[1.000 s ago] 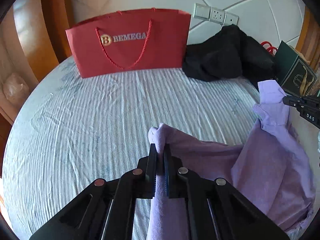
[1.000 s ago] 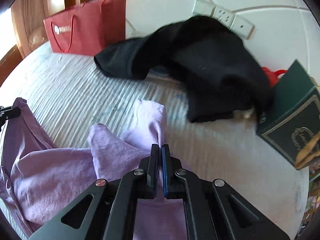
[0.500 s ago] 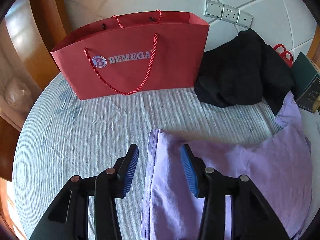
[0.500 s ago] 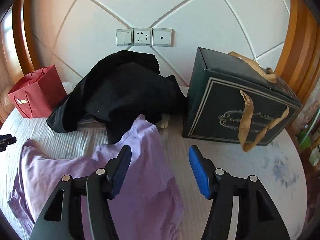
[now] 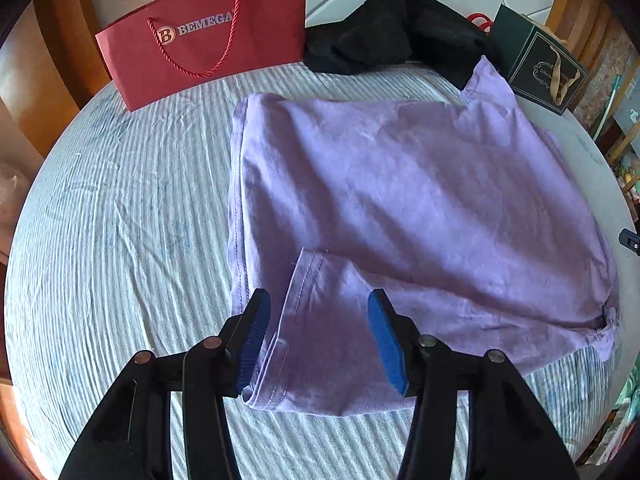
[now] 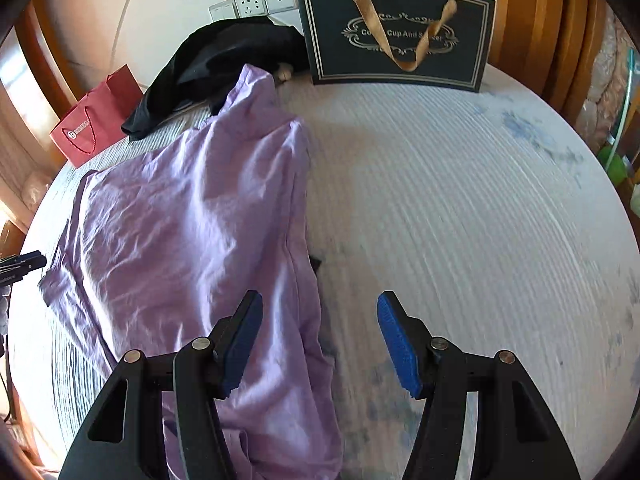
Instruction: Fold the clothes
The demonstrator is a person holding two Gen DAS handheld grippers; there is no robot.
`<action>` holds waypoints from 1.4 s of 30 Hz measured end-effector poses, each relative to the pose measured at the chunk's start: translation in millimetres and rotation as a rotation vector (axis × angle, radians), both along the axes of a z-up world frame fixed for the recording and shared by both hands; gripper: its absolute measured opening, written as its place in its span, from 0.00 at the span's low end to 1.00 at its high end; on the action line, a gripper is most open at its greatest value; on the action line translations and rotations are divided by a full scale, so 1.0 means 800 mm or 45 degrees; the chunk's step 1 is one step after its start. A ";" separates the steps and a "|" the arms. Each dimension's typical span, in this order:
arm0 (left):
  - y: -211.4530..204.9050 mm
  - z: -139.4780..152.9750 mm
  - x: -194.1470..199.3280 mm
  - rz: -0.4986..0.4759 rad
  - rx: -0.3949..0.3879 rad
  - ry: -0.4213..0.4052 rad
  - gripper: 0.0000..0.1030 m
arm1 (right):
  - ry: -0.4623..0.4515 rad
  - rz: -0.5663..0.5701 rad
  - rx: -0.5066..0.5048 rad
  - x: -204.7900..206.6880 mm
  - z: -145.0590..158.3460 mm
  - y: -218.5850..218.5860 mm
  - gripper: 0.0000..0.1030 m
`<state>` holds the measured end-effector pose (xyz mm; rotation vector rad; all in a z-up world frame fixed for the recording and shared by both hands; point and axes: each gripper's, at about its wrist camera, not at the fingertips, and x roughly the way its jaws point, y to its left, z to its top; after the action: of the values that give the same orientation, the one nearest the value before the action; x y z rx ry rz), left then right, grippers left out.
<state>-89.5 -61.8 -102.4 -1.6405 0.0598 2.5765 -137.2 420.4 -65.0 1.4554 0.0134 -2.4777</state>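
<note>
Lilac cotton covers the middle of the bed: a light purple short-sleeved T-shirt (image 5: 400, 200) lies spread on the white-and-blue striped bedsheet (image 5: 120, 220), a little wrinkled but nearly flat. Both pairs of tongs are spread wide and hold nothing.

The left tongs (image 5: 318, 334) hang just above the near left corner of the shirt, and one sleeve with its stitched hem lies directly between the blue pads (image 5: 386, 344). The right tongs (image 6: 320, 338) hover over the right edge of the shirt; the side seam runs close beside the left pad, while the right pad is above bare sheet.

From both tongs the shirt stretches away toward the headboard, so its long axis goes forward, and its far end touches the crumpled black garment (image 5: 400, 36). A red paper bag with rope handles (image 5: 208, 36) and a dark green gift box with a gold ribbon (image 6: 400, 32) stand behind, apart from the working area.

I think the next move is a fold of the sleeve or side inward. The left hand is nearer for this, because the sleeve is already under its jaws and needs only a short descent.
</note>
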 end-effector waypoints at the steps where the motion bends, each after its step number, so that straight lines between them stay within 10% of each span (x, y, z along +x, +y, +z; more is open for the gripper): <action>1: 0.005 -0.005 -0.002 -0.011 -0.015 -0.002 0.50 | -0.012 -0.001 -0.002 0.008 -0.002 0.005 0.57; 11: 0.017 -0.033 -0.030 -0.053 0.039 -0.030 0.48 | -0.068 -0.055 -0.029 0.085 -0.004 0.040 0.57; 13: 0.028 -0.026 -0.018 -0.123 0.004 -0.051 0.03 | -0.086 -0.083 -0.053 0.098 -0.005 0.039 0.56; 16: 0.038 -0.009 0.019 -0.208 -0.037 -0.021 0.03 | -0.110 -0.101 -0.079 0.117 -0.008 0.032 0.33; 35: -0.015 0.021 0.145 -0.180 0.059 0.076 0.03 | -0.092 -0.042 -0.118 0.118 -0.036 -0.062 0.42; 38: -0.015 0.019 0.152 -0.181 0.056 0.074 0.03 | -0.132 -0.031 -0.070 0.127 -0.042 -0.071 0.10; 42: -0.024 0.024 0.177 -0.185 0.077 0.078 0.04 | -0.103 -0.013 -0.147 0.178 -0.016 -0.059 0.06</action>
<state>52.2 -81.1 -83.0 -1.4785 0.1004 2.4941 5.0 373.6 -77.9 1.5092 -0.1507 -2.3824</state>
